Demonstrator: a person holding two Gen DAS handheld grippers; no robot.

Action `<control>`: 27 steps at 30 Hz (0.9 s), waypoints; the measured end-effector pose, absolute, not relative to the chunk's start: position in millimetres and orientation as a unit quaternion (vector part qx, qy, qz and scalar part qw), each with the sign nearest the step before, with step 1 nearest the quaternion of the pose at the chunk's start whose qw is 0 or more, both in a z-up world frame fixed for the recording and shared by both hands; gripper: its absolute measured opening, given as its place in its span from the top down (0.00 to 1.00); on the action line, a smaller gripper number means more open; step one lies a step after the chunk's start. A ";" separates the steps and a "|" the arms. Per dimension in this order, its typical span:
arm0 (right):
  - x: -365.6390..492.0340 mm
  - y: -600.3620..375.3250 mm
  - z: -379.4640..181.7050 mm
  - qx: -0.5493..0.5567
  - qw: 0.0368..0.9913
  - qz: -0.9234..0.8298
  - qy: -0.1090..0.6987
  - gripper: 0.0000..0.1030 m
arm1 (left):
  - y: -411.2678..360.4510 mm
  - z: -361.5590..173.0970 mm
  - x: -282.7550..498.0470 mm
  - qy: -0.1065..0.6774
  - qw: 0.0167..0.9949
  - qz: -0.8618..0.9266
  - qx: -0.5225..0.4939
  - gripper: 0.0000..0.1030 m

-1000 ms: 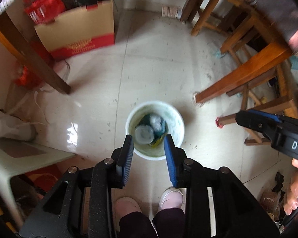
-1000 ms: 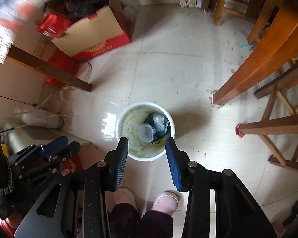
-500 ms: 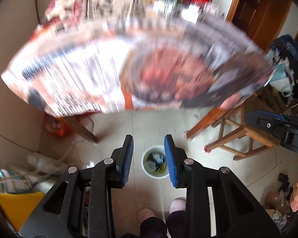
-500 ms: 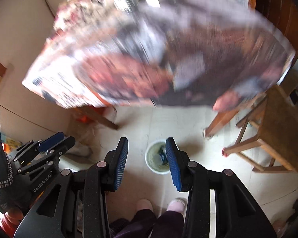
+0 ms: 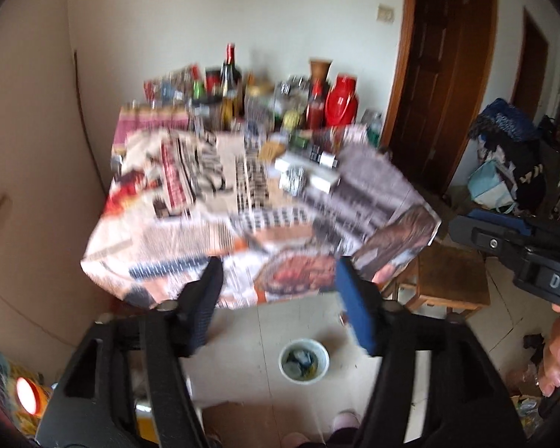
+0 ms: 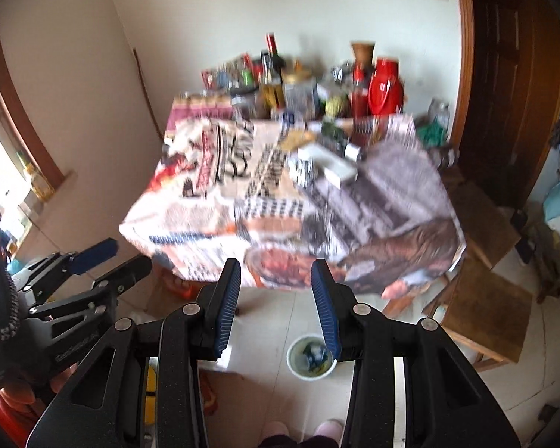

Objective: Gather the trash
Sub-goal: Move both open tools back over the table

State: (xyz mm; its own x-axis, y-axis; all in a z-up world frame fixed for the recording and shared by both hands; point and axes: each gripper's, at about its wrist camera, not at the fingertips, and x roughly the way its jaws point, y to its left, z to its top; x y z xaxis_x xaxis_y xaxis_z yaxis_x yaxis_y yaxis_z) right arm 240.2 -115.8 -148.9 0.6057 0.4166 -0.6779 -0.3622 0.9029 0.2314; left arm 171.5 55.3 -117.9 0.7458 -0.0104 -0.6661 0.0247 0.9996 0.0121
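A white trash bucket [image 5: 304,360] [image 6: 311,362] stands on the tiled floor far below, with wrappers and a cup in it. Ahead is a table spread with newspaper [image 5: 242,216] [image 6: 280,205]. Small boxes and a crumpled bit [image 5: 306,175] [image 6: 328,164] lie near its middle. My left gripper [image 5: 279,265] hangs before the table's near edge; its jaws are opening, with nothing between them. My right gripper [image 6: 276,265] is beside it, open and holding nothing. Everything is blurred by motion.
Bottles, jars and a red thermos [image 5: 341,102] [image 6: 386,82] crowd the table's far end by the wall. Wooden stools [image 5: 448,276] [image 6: 485,298] stand right of the table, with dark wooden doors and a heap of bags [image 5: 504,156] behind them. My feet show at the bottom.
Both grippers have risen from just over the bucket to above table height and tilted up, so the tabletop now shows. The left jaws have spread wider; the right jaws are unchanged.
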 end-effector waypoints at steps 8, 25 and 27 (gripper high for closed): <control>217.7 -132.3 -92.7 0.059 0.937 0.159 0.306 0.28 | 61.6 -64.8 162.9 0.308 0.951 -0.022 0.020 0.18; 302.1 -154.3 -90.7 0.005 0.948 0.139 0.286 0.26 | 42.1 -47.6 270.3 0.274 0.961 0.022 0.013 0.08; 321.5 -158.3 -86.6 -0.011 0.948 0.146 0.282 0.26 | 41.4 -45.4 292.2 0.280 0.960 0.031 -0.002 0.08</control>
